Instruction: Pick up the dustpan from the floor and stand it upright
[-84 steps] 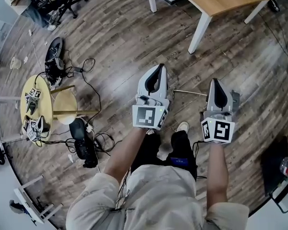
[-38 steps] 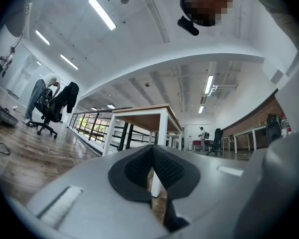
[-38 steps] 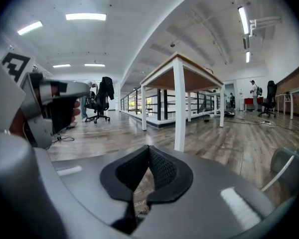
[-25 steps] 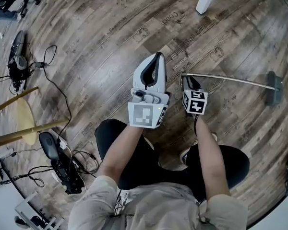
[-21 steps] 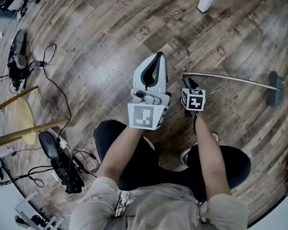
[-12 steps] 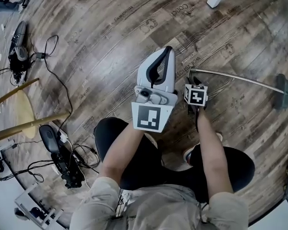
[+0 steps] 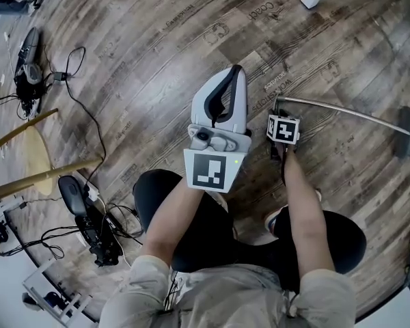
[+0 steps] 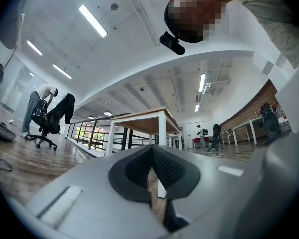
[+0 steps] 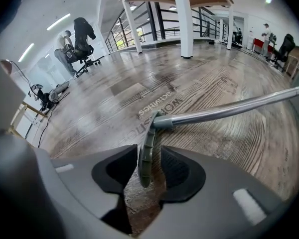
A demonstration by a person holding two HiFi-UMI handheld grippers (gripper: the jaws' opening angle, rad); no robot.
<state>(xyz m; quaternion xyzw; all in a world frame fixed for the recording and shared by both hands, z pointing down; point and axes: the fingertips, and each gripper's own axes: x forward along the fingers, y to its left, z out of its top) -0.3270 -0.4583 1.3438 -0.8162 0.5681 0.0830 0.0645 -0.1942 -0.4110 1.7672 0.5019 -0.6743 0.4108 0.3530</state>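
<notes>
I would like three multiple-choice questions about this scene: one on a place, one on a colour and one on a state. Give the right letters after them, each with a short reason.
1. Where does the metal pole of the dustpan lie?
A) on a shelf
B) on the wooden floor
C) on a sofa

2. What colour is the grip at the pole's end?
A) red
B) yellow
C) grey-green

3. How do the jaws of the right hand-held gripper stand?
A) apart, with the grip between them
B) pressed together, empty
C) clamped on a cloth

Answers:
1 B: the pole lies flat on the boards.
2 C: the right gripper view shows it grey-green.
3 A: the jaws have just been opening, and a gap shows beside the grip.
</notes>
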